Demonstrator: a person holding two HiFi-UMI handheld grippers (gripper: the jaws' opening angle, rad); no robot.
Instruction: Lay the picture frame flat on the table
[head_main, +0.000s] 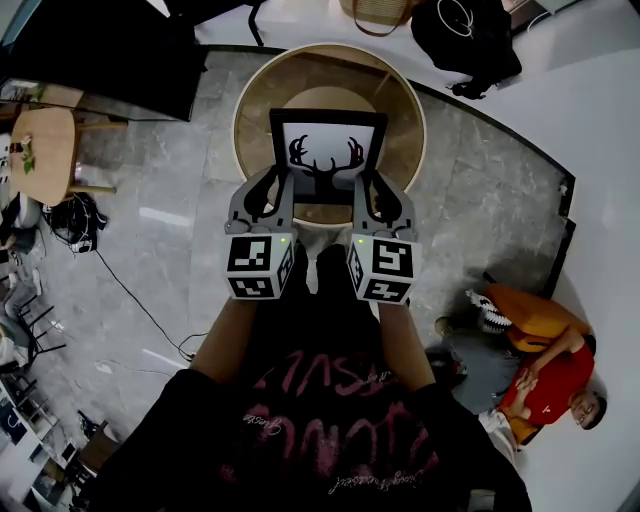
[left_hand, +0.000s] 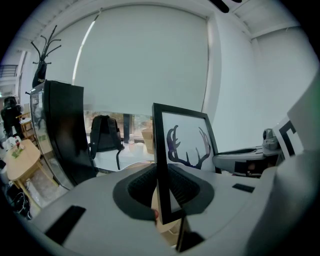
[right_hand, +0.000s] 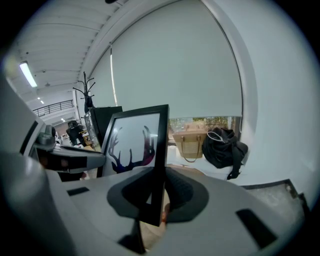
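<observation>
The picture frame (head_main: 325, 160) is black-edged with a dark antler print on white. It is held over the round wooden table (head_main: 405, 105), its picture side facing me. My left gripper (head_main: 272, 195) is shut on the frame's left edge, and my right gripper (head_main: 372, 195) is shut on its right edge. In the left gripper view the frame (left_hand: 184, 145) stands edge-on between the jaws of the left gripper (left_hand: 164, 192). The right gripper view shows the frame (right_hand: 134, 145) clamped the same way in the right gripper (right_hand: 157, 192). Whether its bottom edge touches the table is hidden.
A black backpack (head_main: 465, 35) and a woven bag (head_main: 380, 12) lie beyond the table. A person in red and orange (head_main: 545, 370) sits on the floor at right. A small wooden table (head_main: 45, 150) and a black cabinet (head_main: 100, 50) stand at left.
</observation>
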